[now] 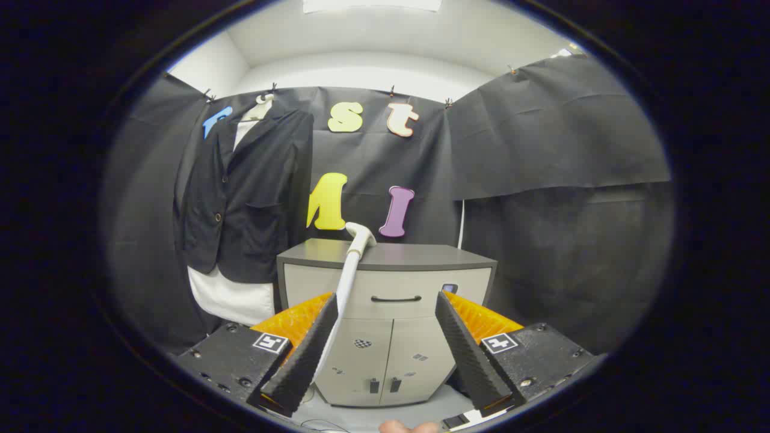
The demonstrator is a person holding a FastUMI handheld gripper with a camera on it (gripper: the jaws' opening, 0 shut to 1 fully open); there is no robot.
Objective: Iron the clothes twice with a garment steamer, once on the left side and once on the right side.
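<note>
Inside the booth, the gripper (385,349) hangs with fingers spread wide and nothing between them, facing a grey cabinet (388,282). A white garment steamer (349,282) leans against the cabinet's front, while the dark jacket (246,192) hangs far left on the wall.

Lower end of the steamer (352,273) hidden behind one finger of the wide-apart gripper (385,346). Base of the cabinet (385,337) cut off below. Shirt (231,297) mostly covered by the jacket (249,192). Cabinet door stickers too small to tell.
</note>
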